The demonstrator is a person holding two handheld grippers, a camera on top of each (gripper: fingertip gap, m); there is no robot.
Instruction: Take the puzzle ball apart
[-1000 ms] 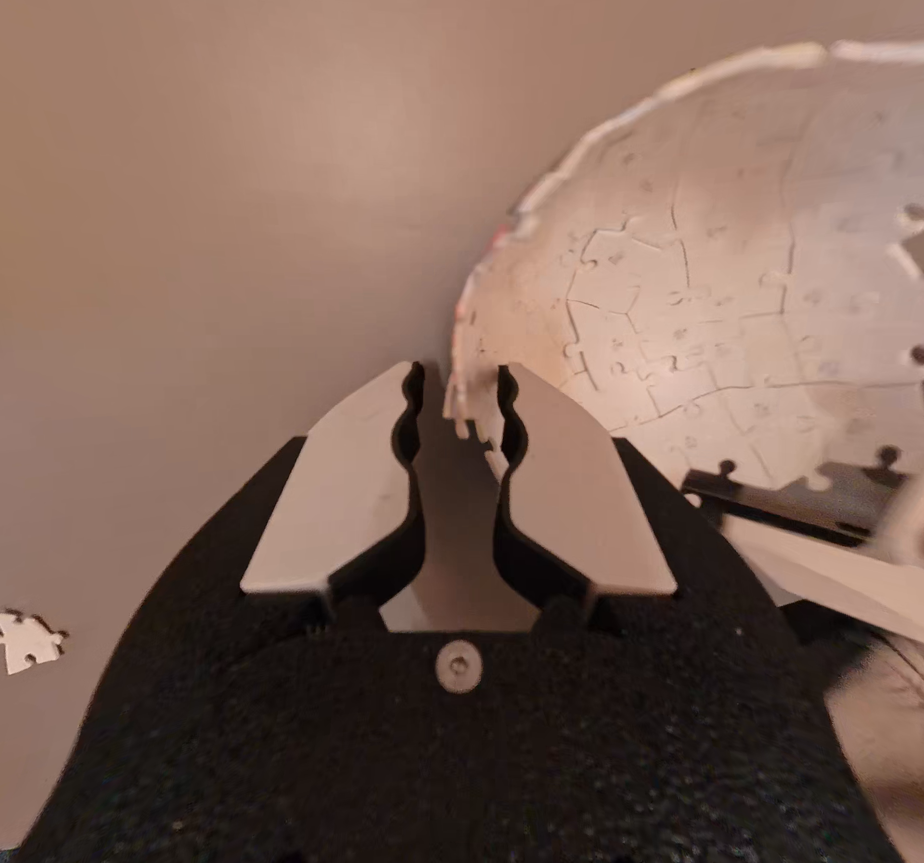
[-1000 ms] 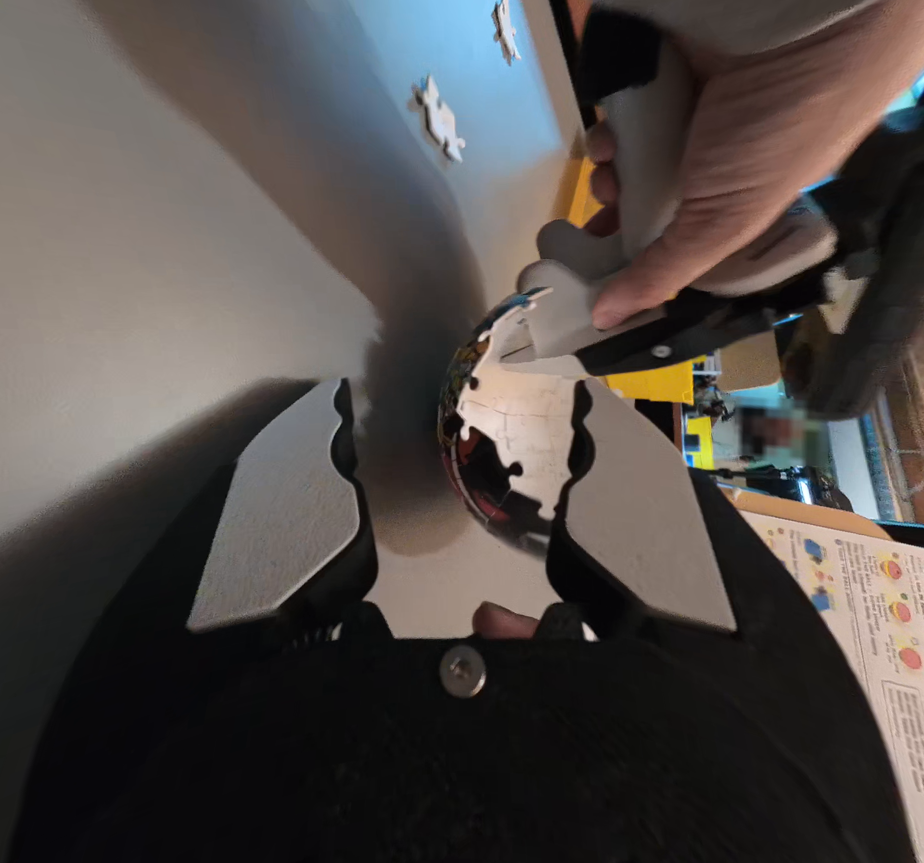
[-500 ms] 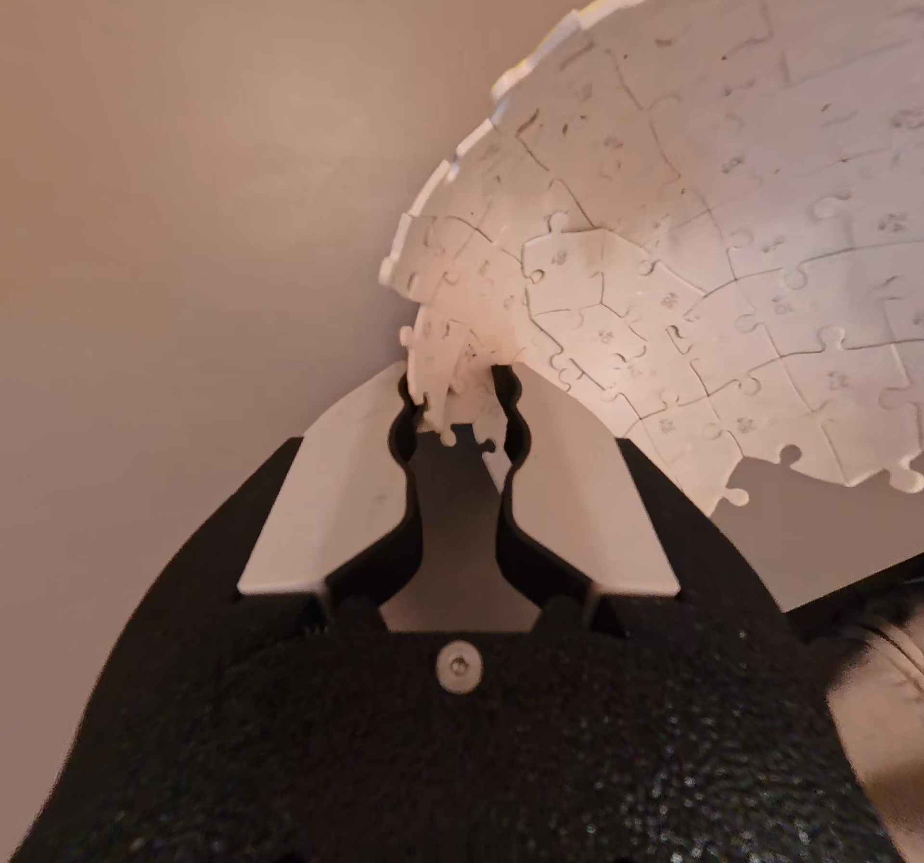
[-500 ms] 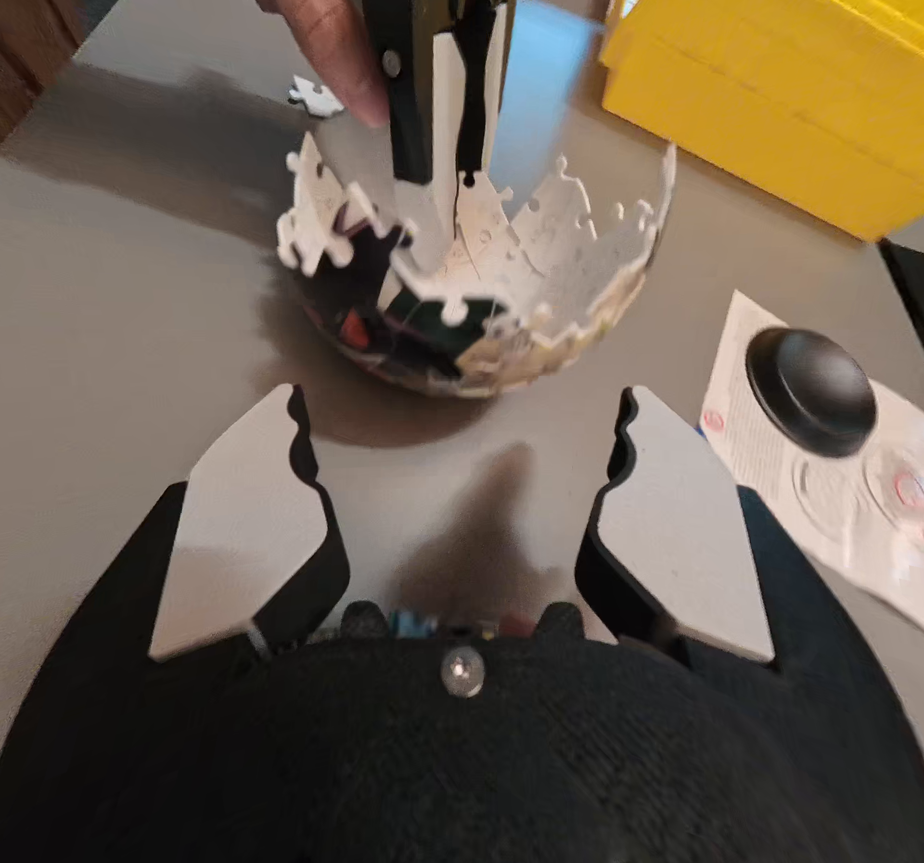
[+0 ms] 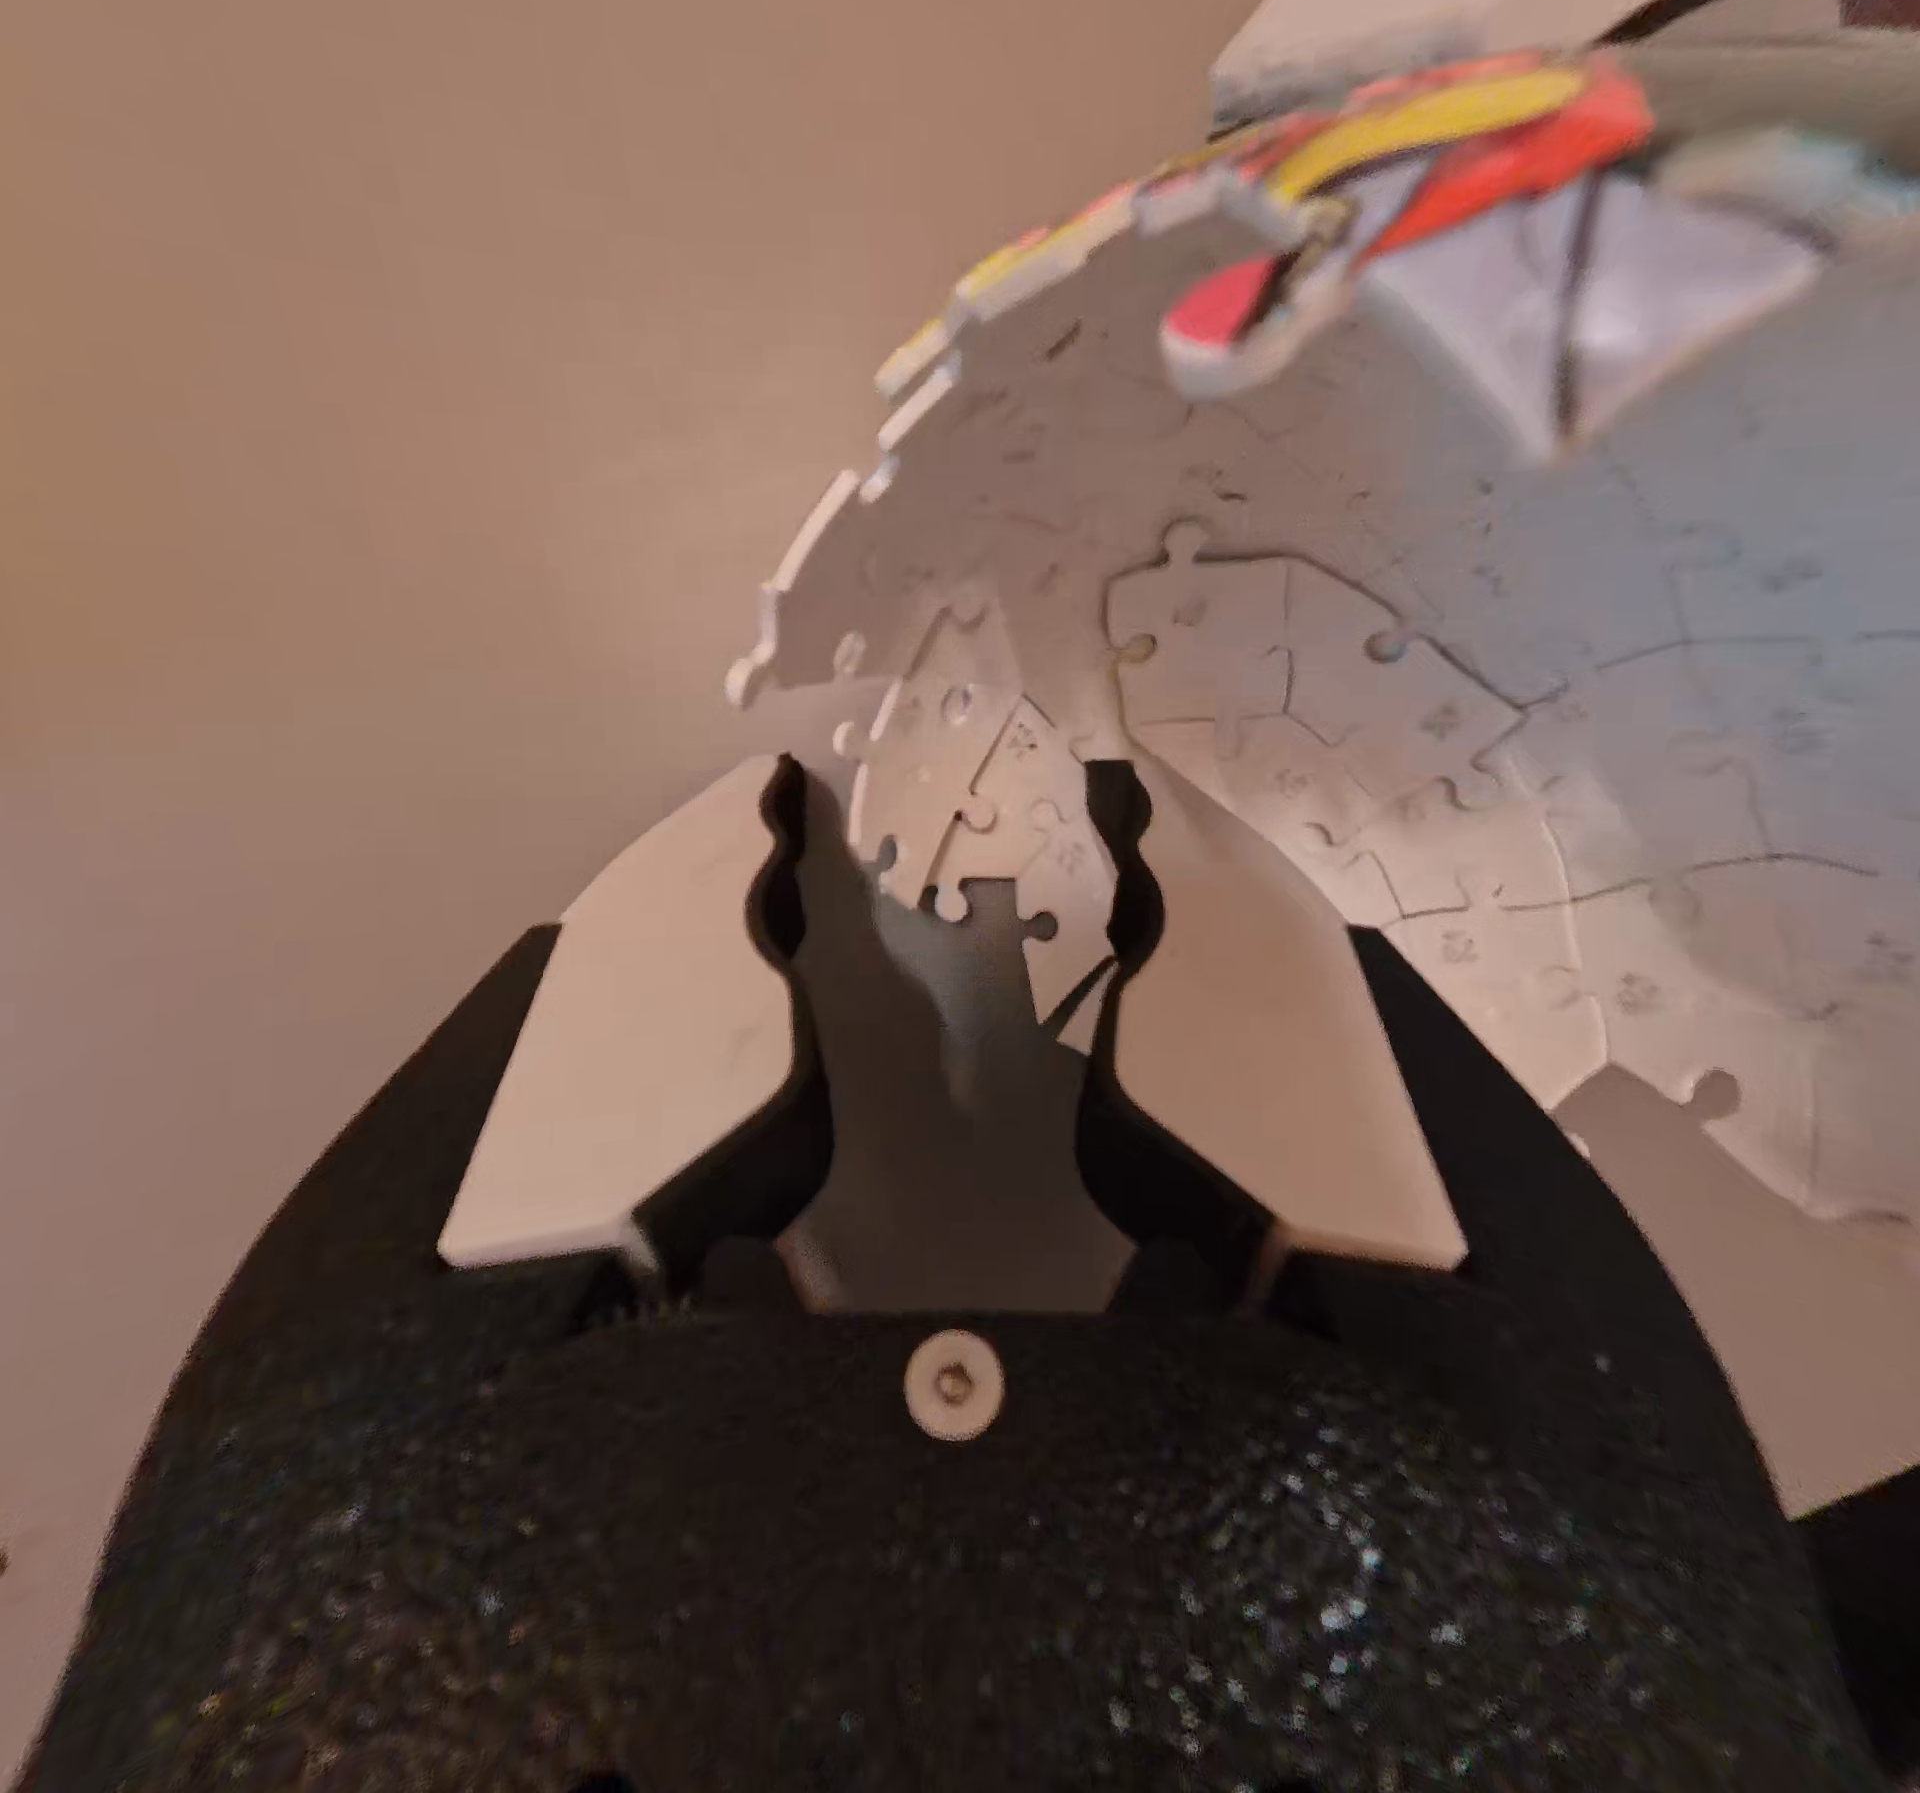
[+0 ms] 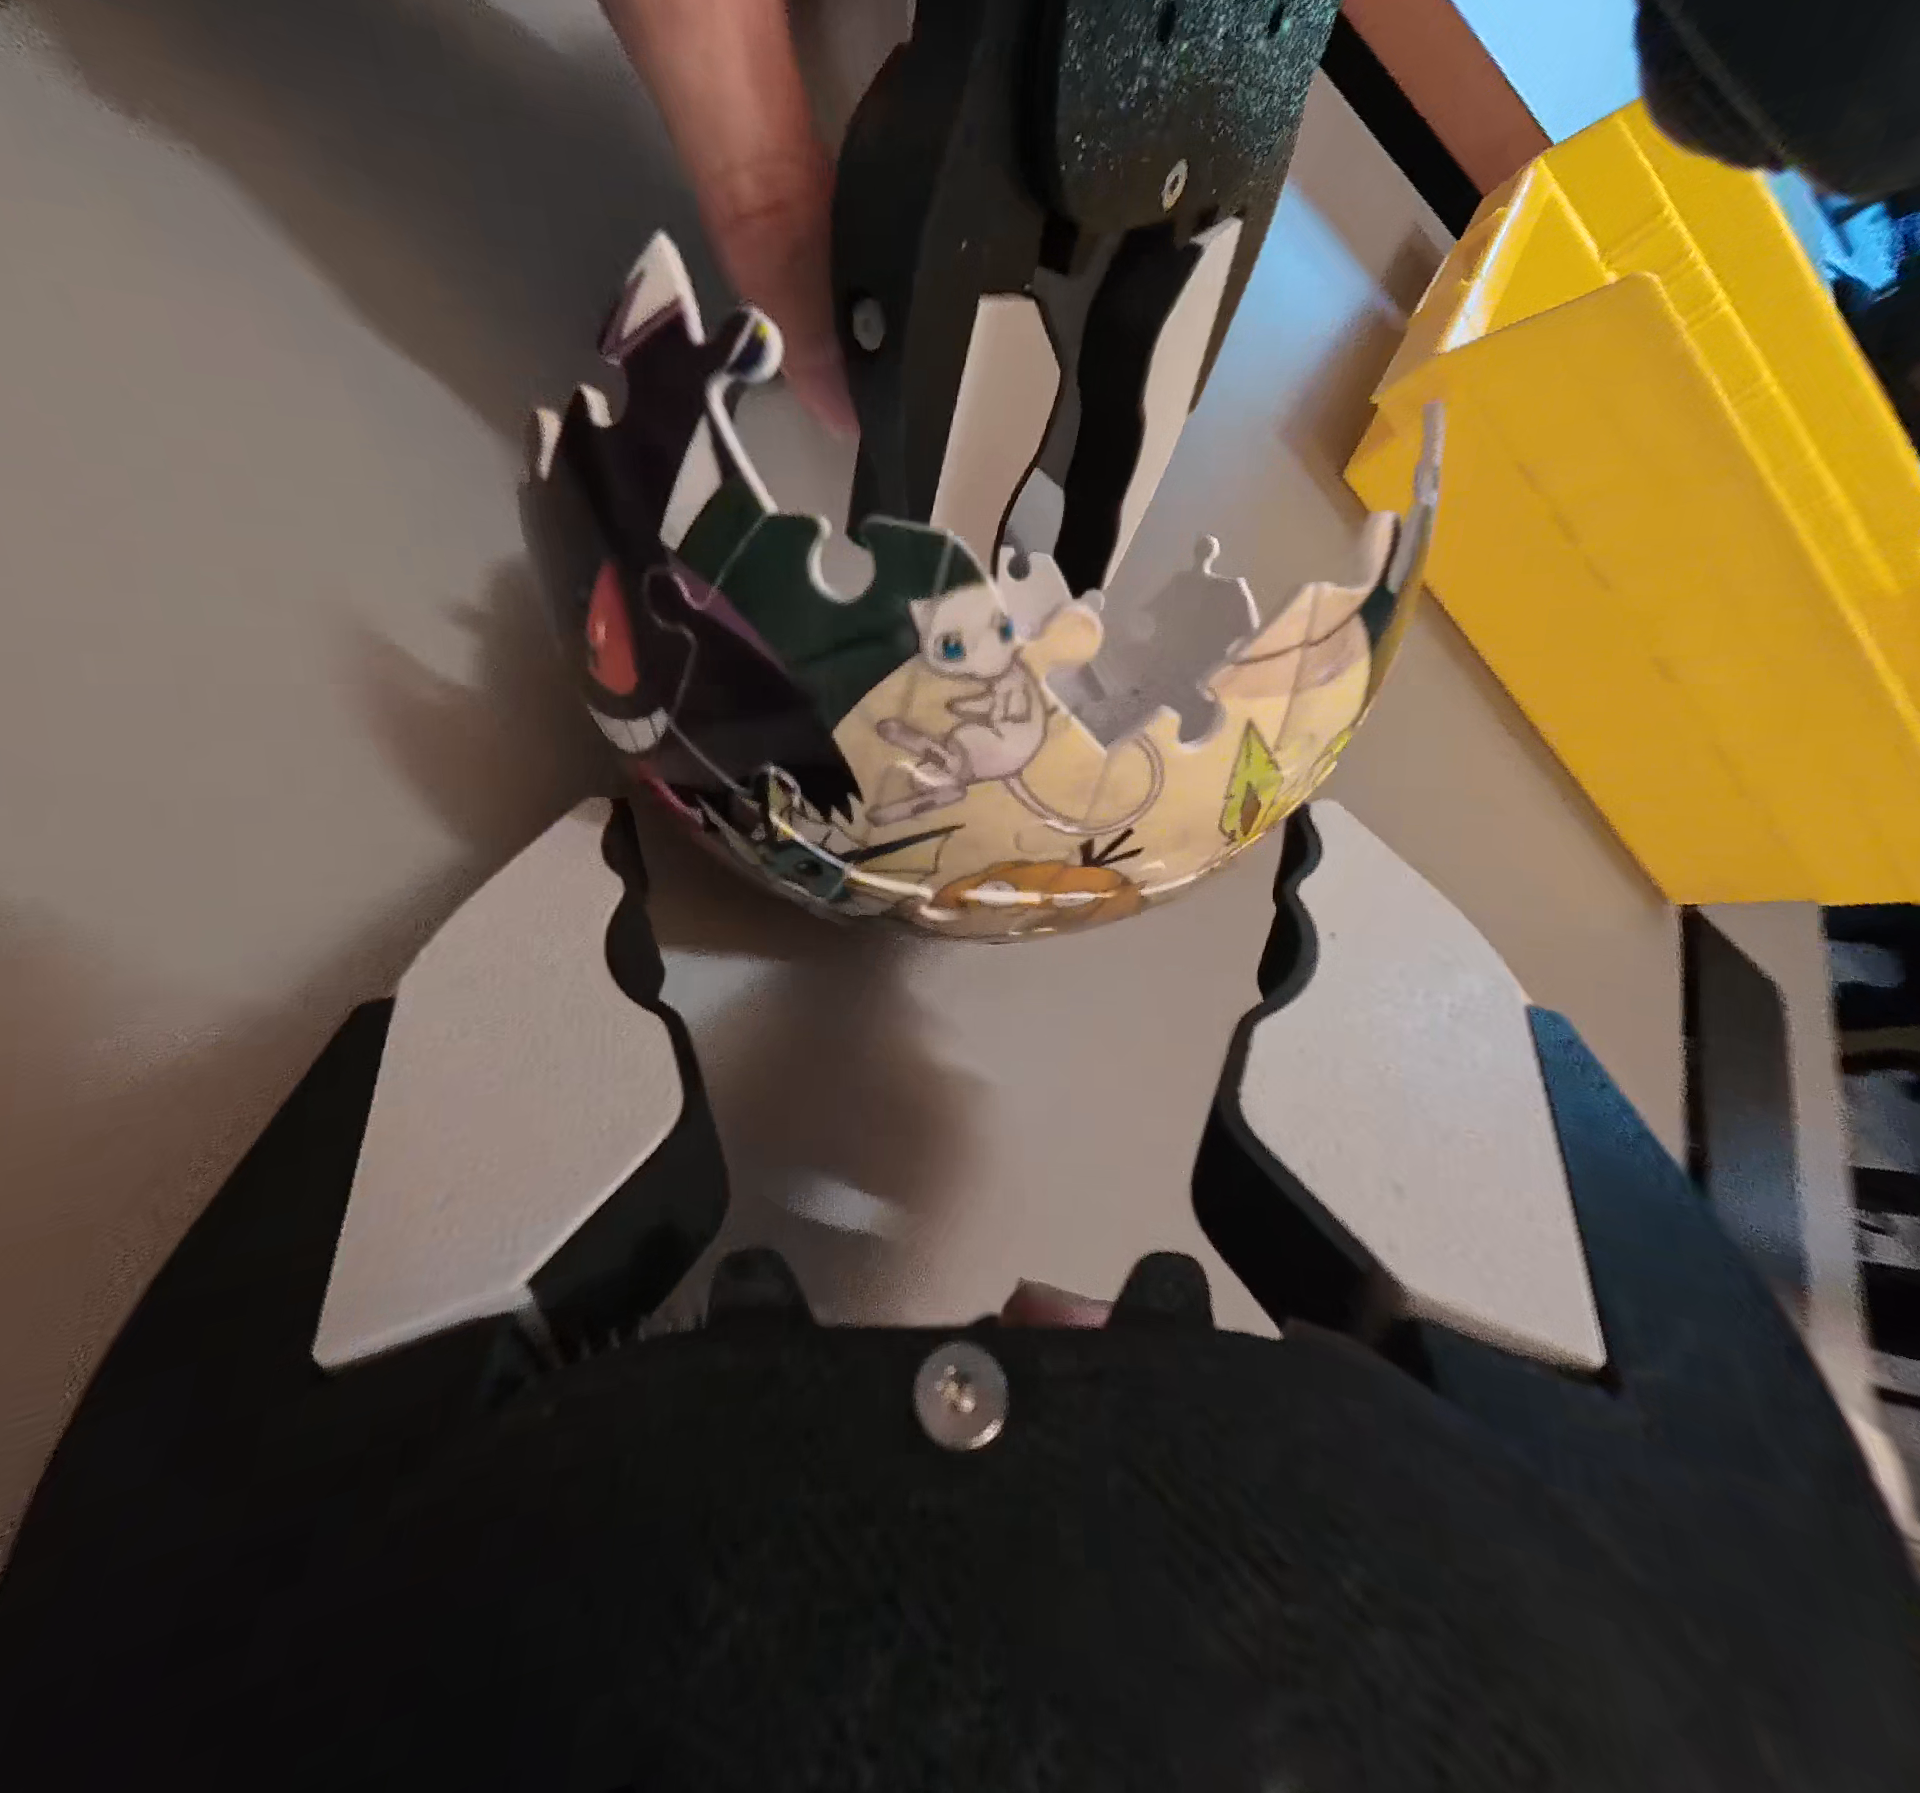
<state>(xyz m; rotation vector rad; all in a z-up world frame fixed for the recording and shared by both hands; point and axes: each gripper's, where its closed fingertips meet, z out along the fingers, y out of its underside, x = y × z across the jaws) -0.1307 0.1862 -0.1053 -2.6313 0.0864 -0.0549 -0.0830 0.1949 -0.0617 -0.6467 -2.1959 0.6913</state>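
Note:
The puzzle ball is an open lower half-shell with a jagged rim, printed with cartoon figures outside and white inside. It rests on the grey table. My left gripper comes down from above. Its jaws are partly open and straddle a few rim pieces without pinching them. My right gripper is wide open and low in front of the ball. Its fingertips flank the ball's underside, and I see no clear contact.
Yellow plastic bins stand close to the right of the ball. A person's hand holds the left gripper above the ball. A blurred printed sheet lies at the right edge.
My right gripper has swung round to face the ball and moved in close, so its open tips now flank the ball's bottom. My left jaws have widened at the rim.

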